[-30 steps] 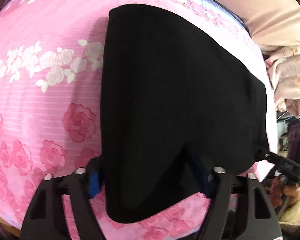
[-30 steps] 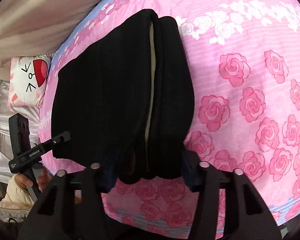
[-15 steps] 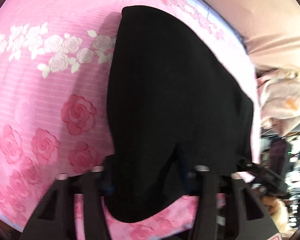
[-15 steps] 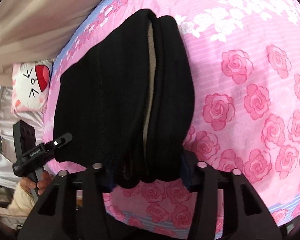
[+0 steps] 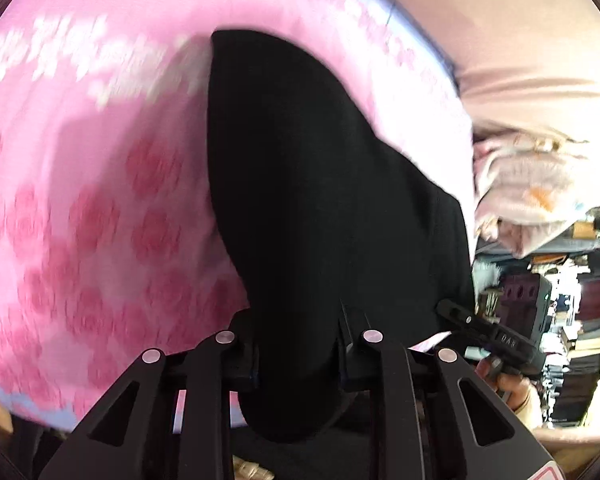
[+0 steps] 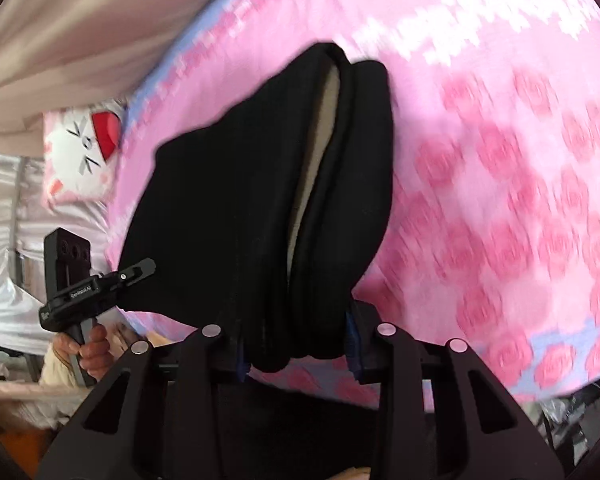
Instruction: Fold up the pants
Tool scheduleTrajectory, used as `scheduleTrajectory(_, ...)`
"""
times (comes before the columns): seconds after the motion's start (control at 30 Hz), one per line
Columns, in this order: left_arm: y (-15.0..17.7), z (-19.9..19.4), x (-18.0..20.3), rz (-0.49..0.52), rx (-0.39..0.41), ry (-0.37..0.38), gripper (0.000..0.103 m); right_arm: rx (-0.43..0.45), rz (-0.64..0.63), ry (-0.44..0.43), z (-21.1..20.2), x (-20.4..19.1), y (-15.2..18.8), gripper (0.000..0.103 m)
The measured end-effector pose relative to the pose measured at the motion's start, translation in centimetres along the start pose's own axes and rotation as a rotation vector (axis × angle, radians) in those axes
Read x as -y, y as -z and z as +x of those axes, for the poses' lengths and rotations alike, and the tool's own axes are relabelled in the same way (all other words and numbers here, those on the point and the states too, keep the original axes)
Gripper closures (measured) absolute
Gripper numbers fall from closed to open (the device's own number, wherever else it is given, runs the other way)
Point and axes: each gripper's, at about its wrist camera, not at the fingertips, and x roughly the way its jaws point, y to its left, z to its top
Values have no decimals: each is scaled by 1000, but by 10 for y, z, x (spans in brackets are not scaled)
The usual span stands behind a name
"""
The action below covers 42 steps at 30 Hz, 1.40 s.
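Observation:
The folded black pants lie lengthwise on the pink rose bedsheet. Their near end is bunched between my left gripper's fingers, and the jaws are closing, with the fabric filling the gap. In the right wrist view the pants show stacked layers with a pale lining. Their thick near end sits between the blue pads of my right gripper, whose jaws are closing on it. Each view shows the other gripper held by a hand at the pants' opposite corner: the right one, the left one.
A white cartoon-face pillow lies at the bed's far left. A pile of pale pink cloth sits at the right, with cluttered shelves below it. Beige fabric runs behind the bed. The bed's near edge is under both grippers.
Both grippers' jaws have narrowed onto the pants' near end, the left far more. Both hands have moved and tilted, and the near end of the pants now hangs past the bed edge.

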Motion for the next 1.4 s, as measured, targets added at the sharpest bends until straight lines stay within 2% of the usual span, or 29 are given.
scheduleTrajectory(0.03,4,7,-6,-8,-11,-19,79,-21,11,0,6,7,3,63)
scheduleTrajectory(0.07,7,14,-15,-43,-13,-29,75,-40,16,14,15,14,4,49)
scheduleTrajectory(0.1,6,17,-20,-72,-8,-24,68,-46,19,41,22,17,3,44)
scheduleTrajectory(0.13,4,19,-25,-105,-2,-28,51,-35,13,42,24,18,1,38)
scheduleTrajectory(0.17,2,21,-31,-140,-3,-33,47,-22,-2,46,25,14,-2,38)
scheduleTrajectory(0.2,0,20,-30,-146,3,-27,46,-24,-20,69,26,10,-2,43)
scheduleTrajectory(0.23,-1,20,-26,-128,-2,-45,46,-27,-42,86,27,7,-3,60)
scheduleTrajectory(0.27,-2,23,-20,-100,-6,-70,52,-43,-29,50,27,9,-4,64)
scheduleTrajectory(0.3,-3,24,-14,-63,-10,-99,63,-48,-19,47,25,9,-6,66)
scheduleTrajectory(0.33,-5,22,-8,-38,-17,-94,74,-48,-37,59,22,7,-6,68)
scheduleTrajectory(0.37,-6,17,-2,-16,-18,-101,79,-41,-64,72,14,2,-7,69)
scheduleTrajectory(0.47,-4,-2,9,2,-2,-71,81,-7,-89,49,-15,-17,-4,69)
scheduleTrajectory(0.63,-3,-69,39,29,57,10,82,37,-150,13,-74,-52,-3,70)
scheduleTrajectory(0.73,-5,-108,62,94,120,29,82,96,-204,-6,-108,-80,-9,70)
scheduleTrajectory(0.9,-20,-162,95,175,262,76,82,239,-317,-42,-153,-130,-42,70)
scheduleTrajectory(1.0,-46,-183,118,249,356,77,82,321,-379,-57,-168,-151,-76,70)
scheduleTrajectory(1.17,-130,-181,152,338,467,34,82,418,-438,-44,-152,-176,-151,70)
scheduleTrajectory(1.27,-179,-156,152,360,494,-10,82,430,-429,-36,-122,-167,-199,70)
scheduleTrajectory(1.4,-233,-96,116,322,464,-34,82,386,-377,-21,-60,-129,-249,69)
